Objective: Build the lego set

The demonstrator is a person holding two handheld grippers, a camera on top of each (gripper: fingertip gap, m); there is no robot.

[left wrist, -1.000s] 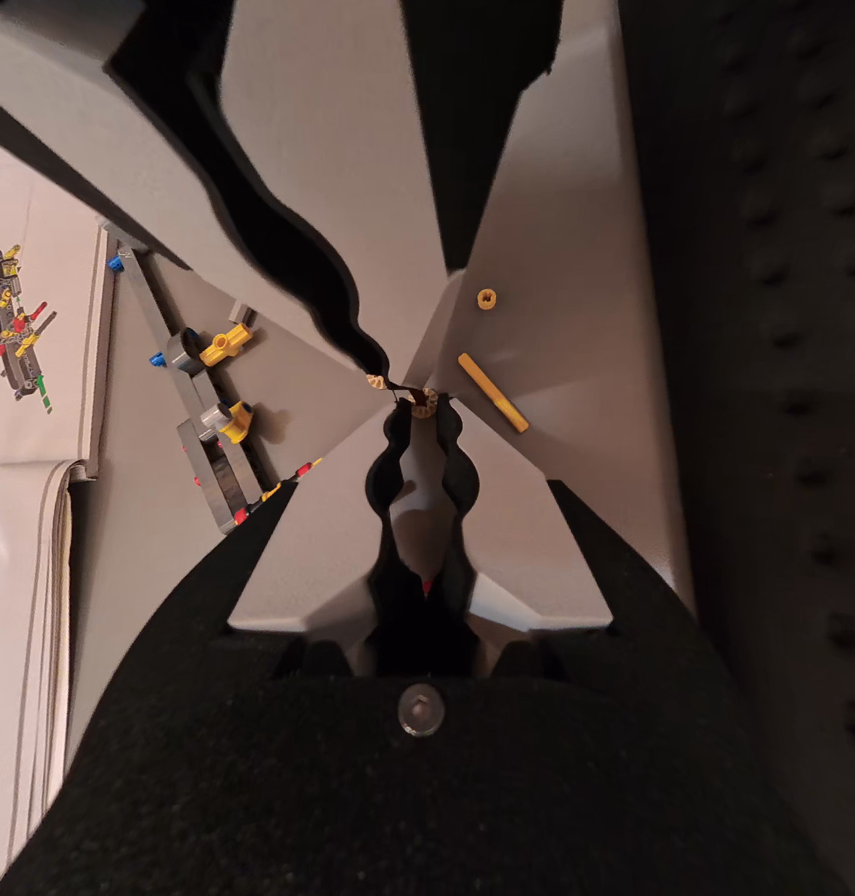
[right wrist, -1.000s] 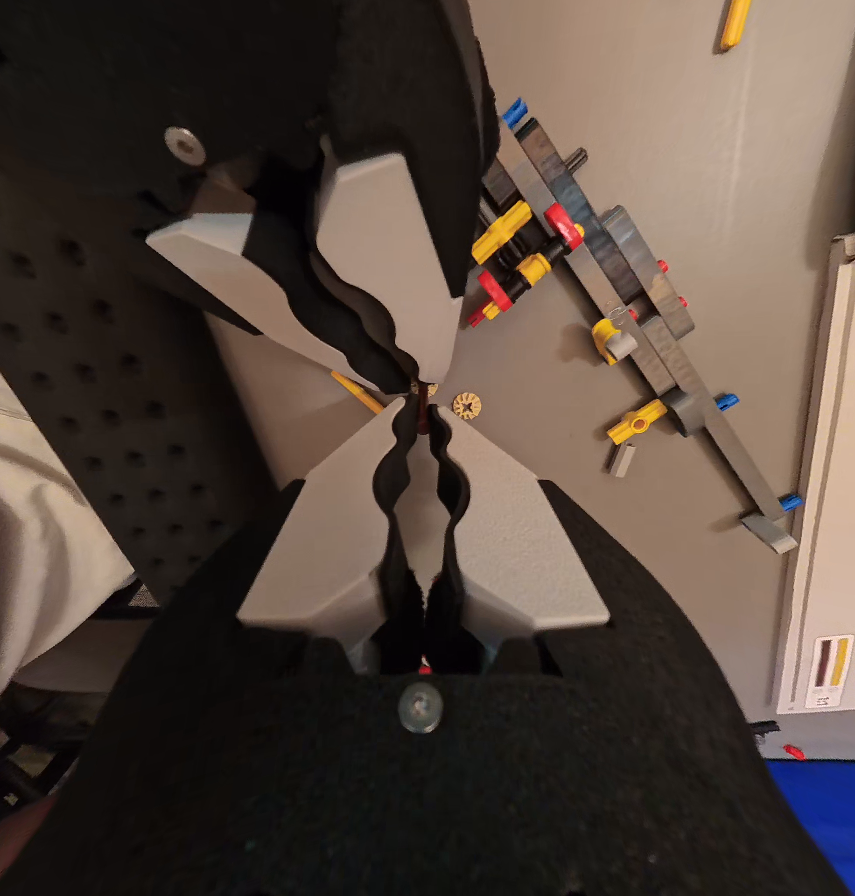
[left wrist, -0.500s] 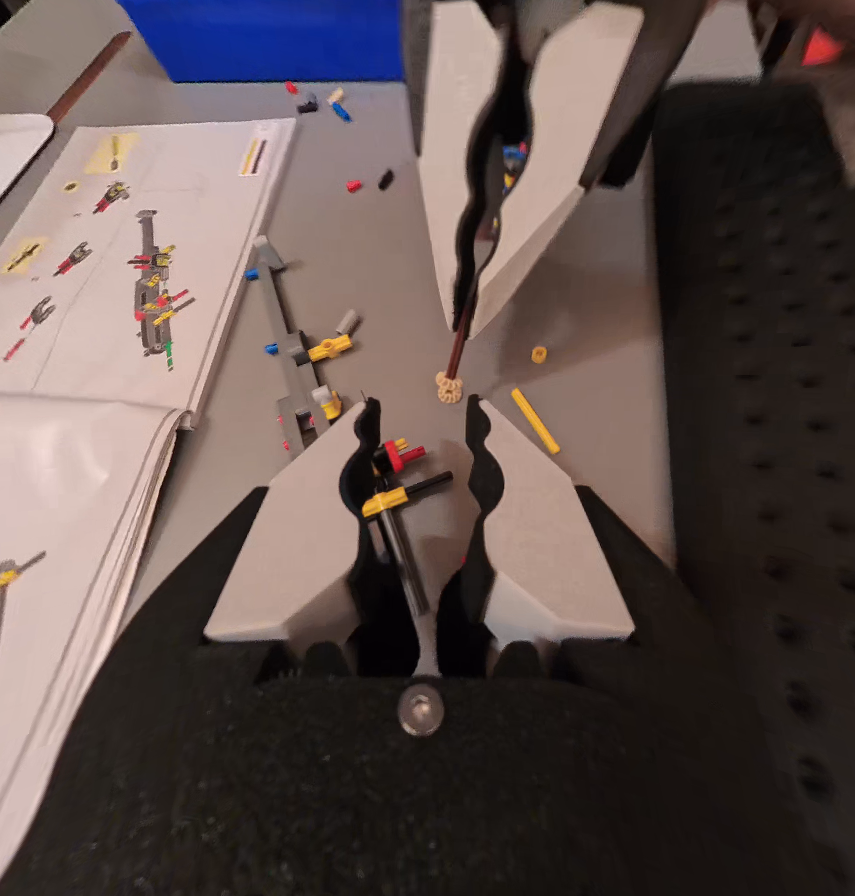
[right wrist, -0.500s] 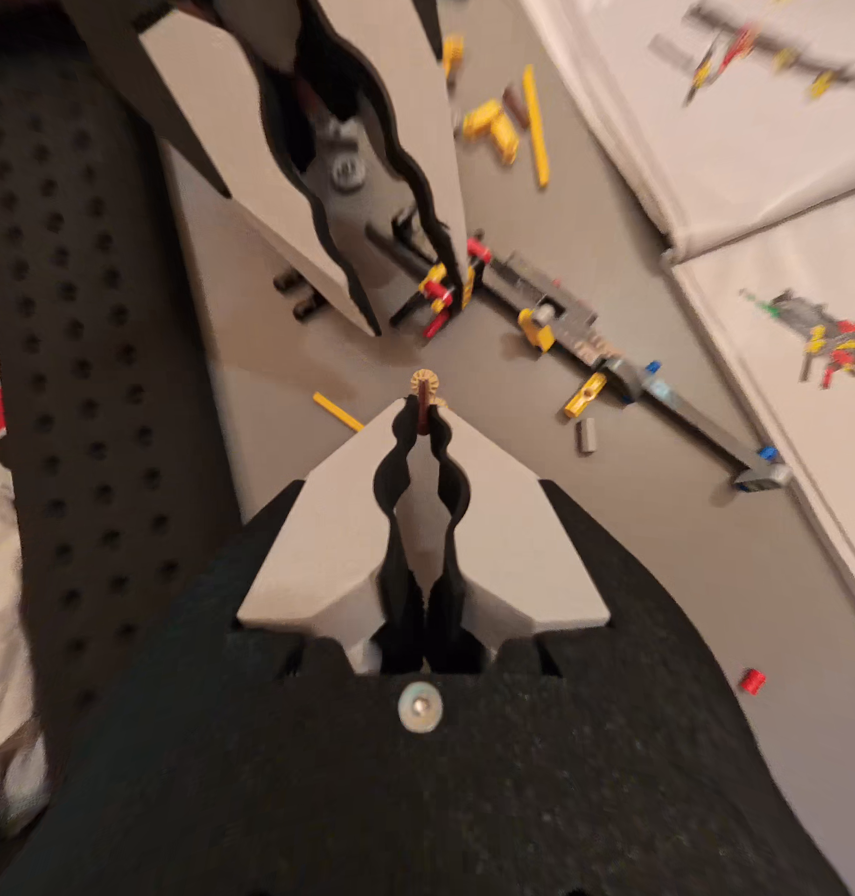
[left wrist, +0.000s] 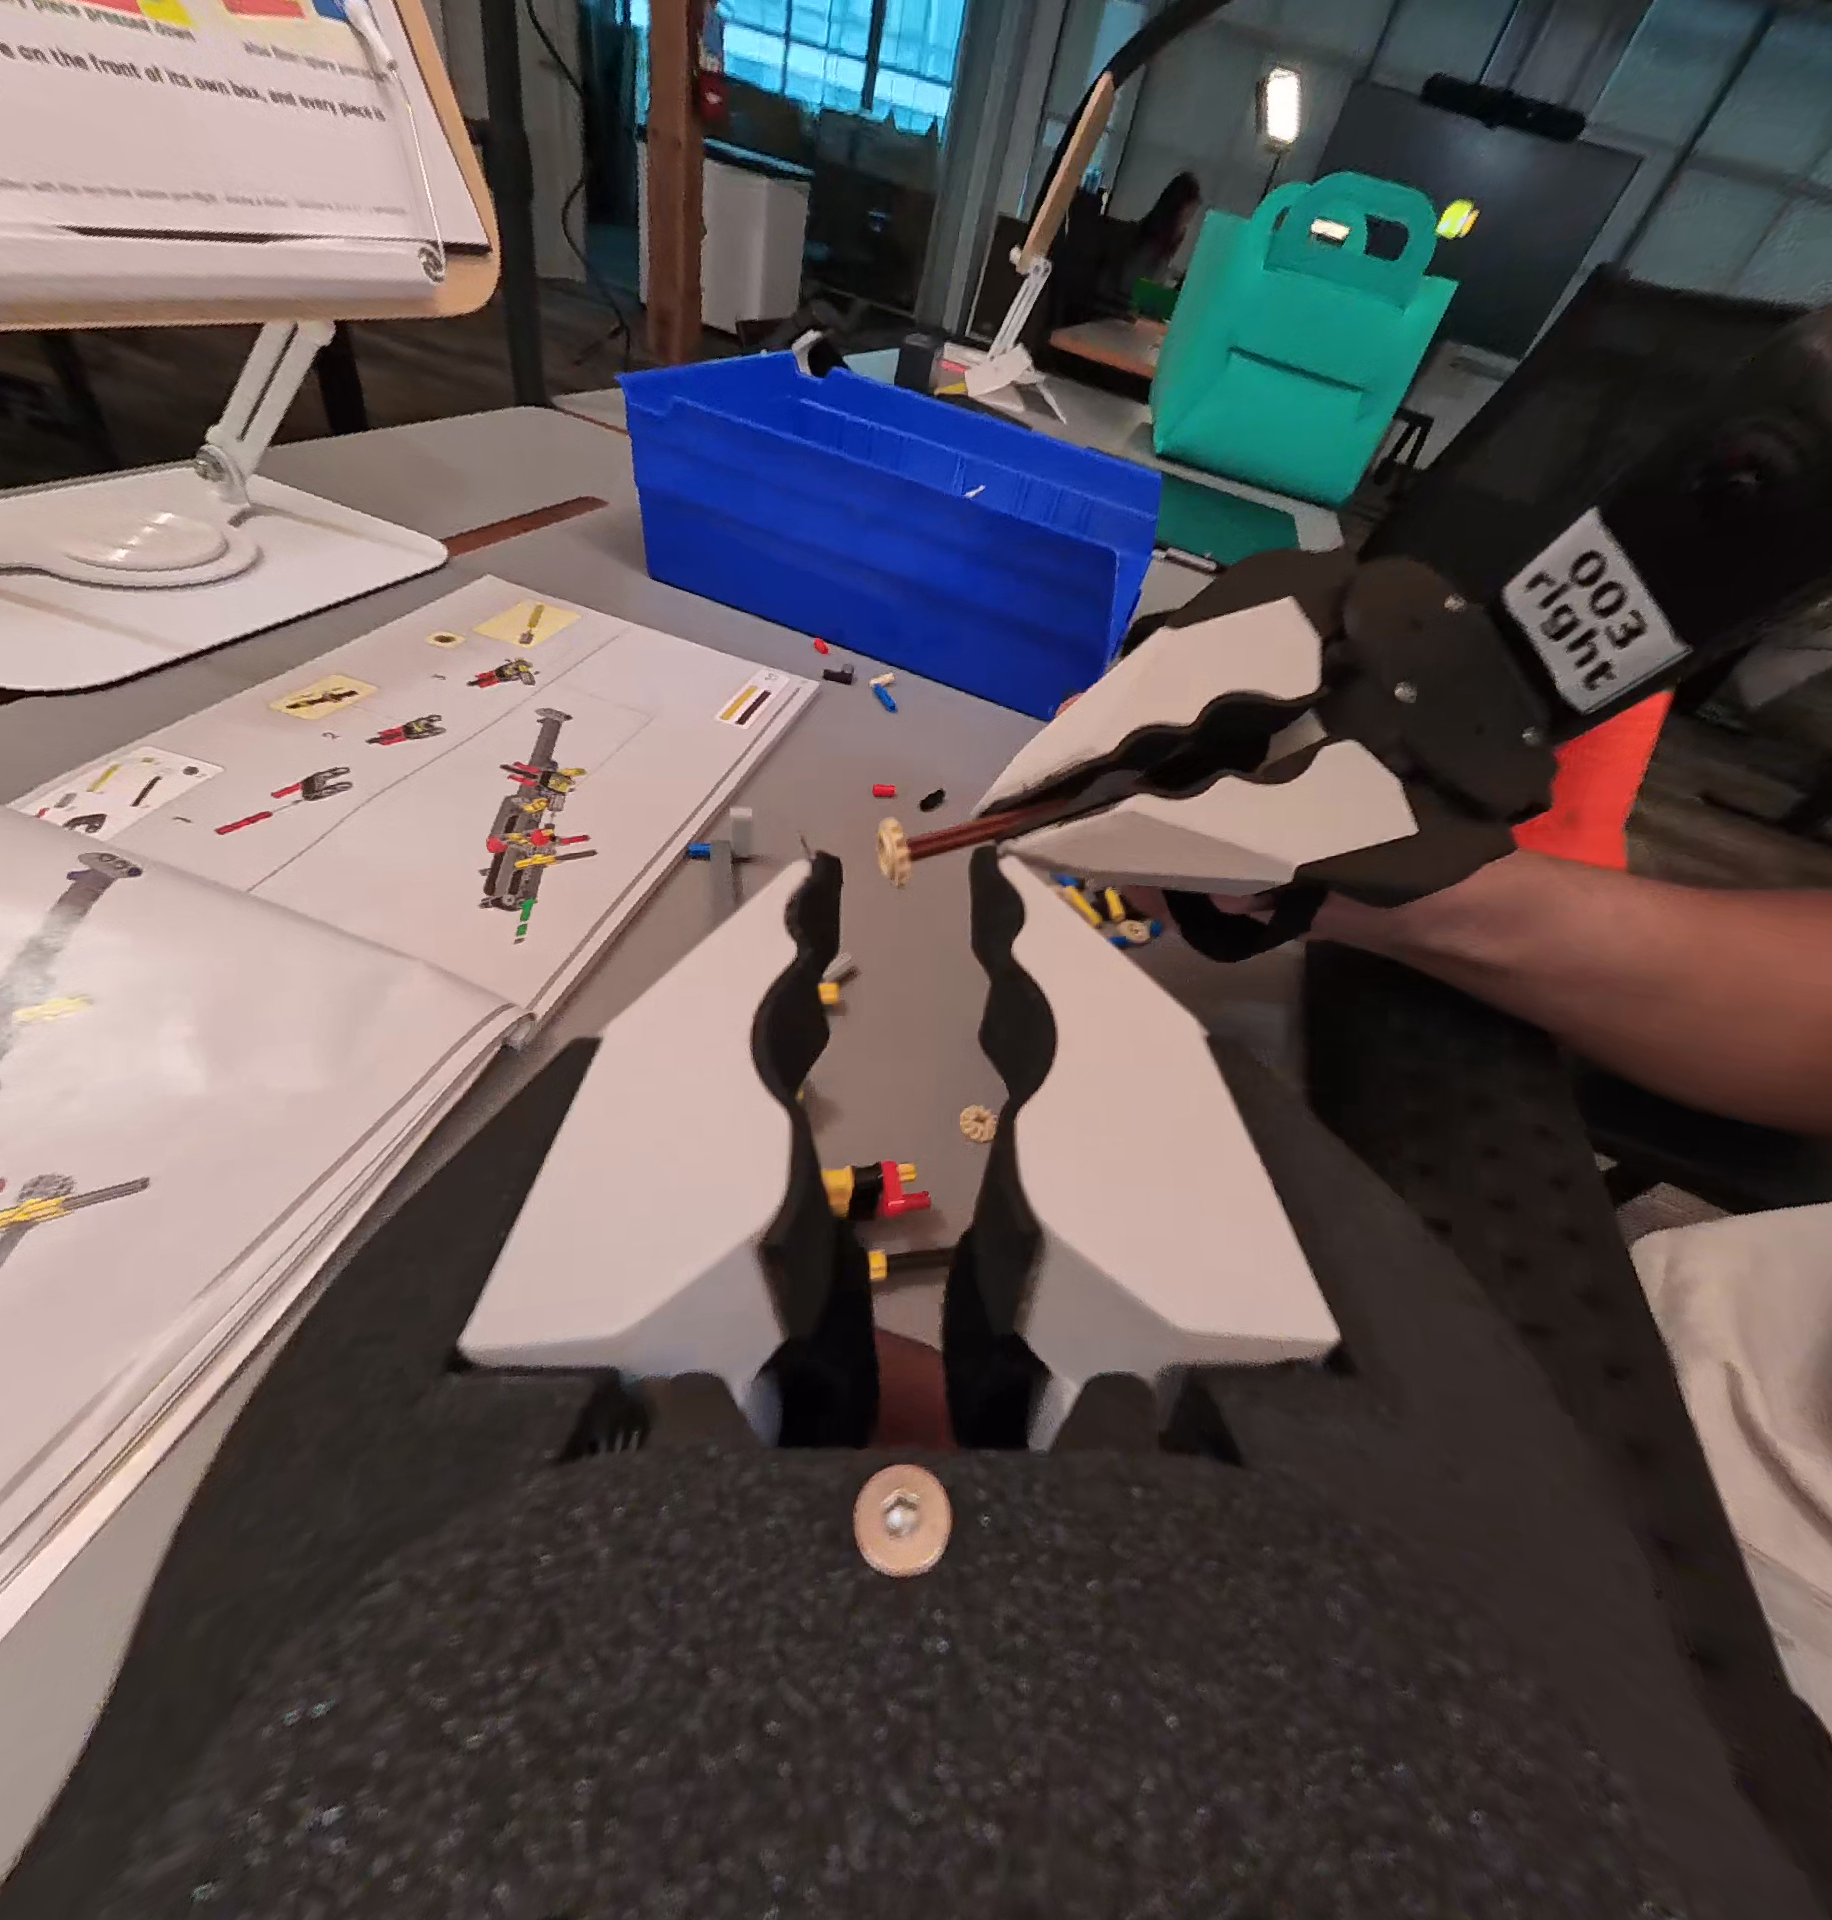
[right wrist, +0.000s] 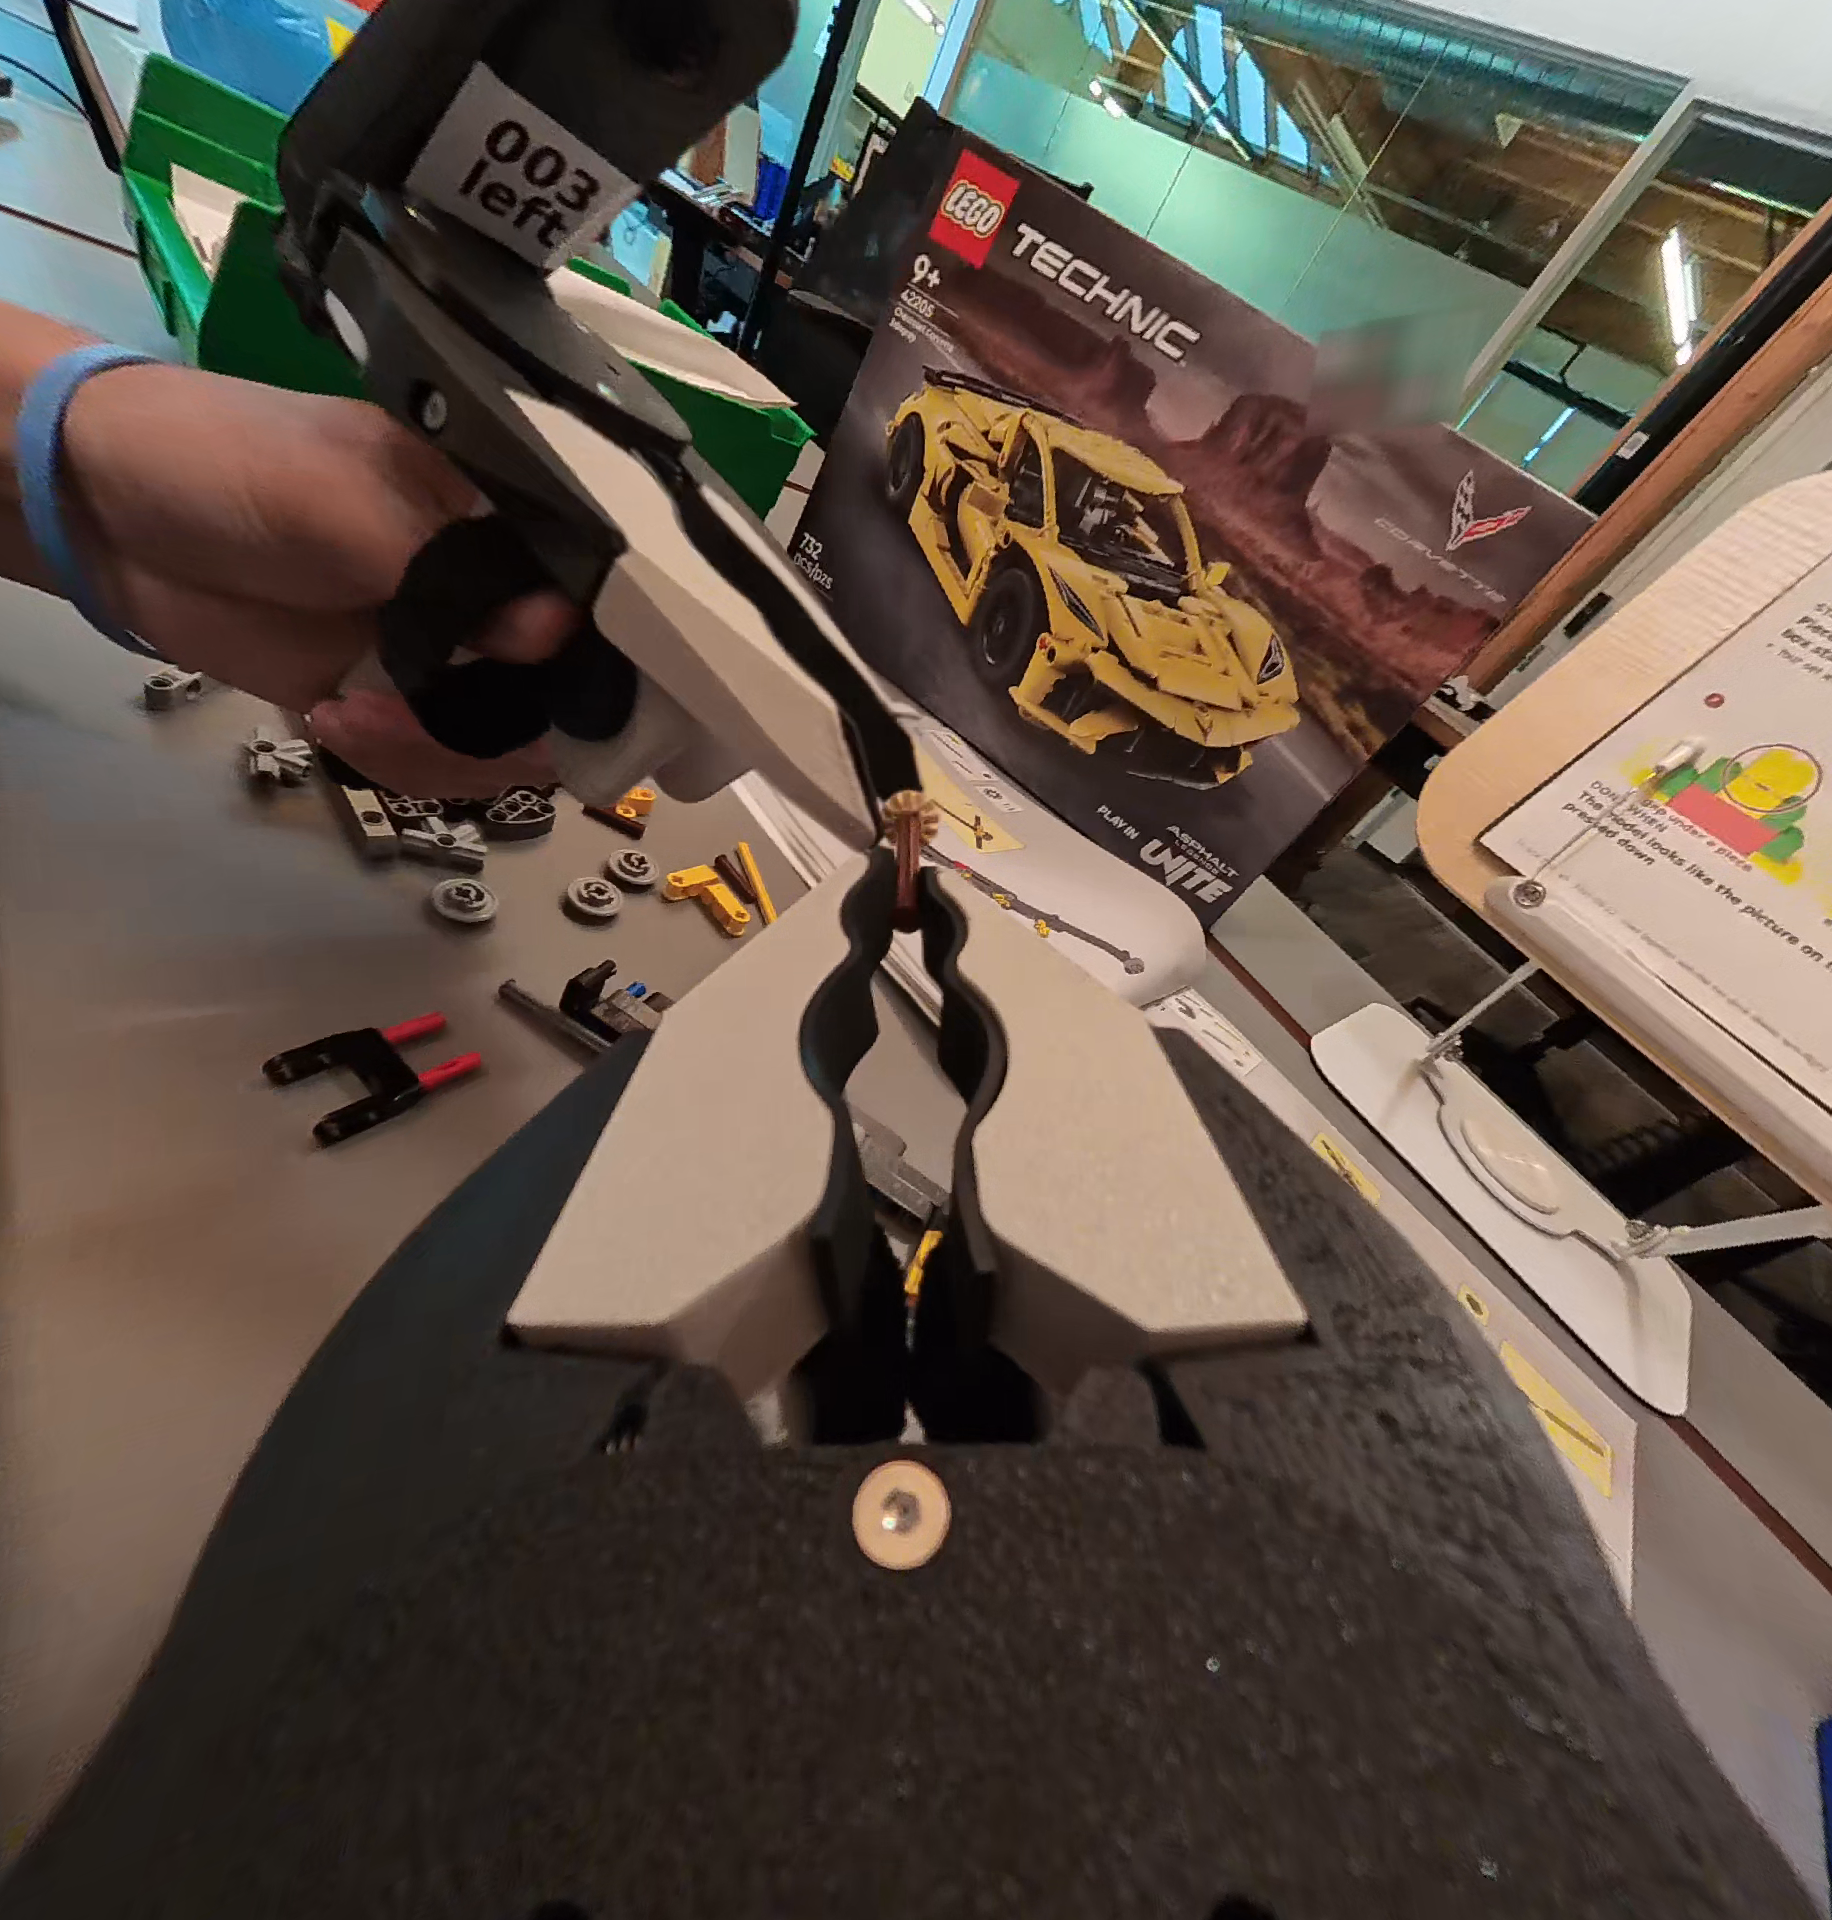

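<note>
My right gripper [right wrist: 904, 883], raised level, pinches the brown axle [left wrist: 969, 833] carrying a tan gear [left wrist: 893, 852]; my left gripper [left wrist: 904, 868], jaws parted and empty, faces its tip.

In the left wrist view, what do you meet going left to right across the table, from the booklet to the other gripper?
Open instruction booklet → left gripper, open and empty → tan gear on a brown axle → right gripper, shut on that axle. The blue bin sits farther back.

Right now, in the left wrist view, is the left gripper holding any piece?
No. The left gripper is open and empty, while the right gripper holds the brown axle with the tan gear.
</note>
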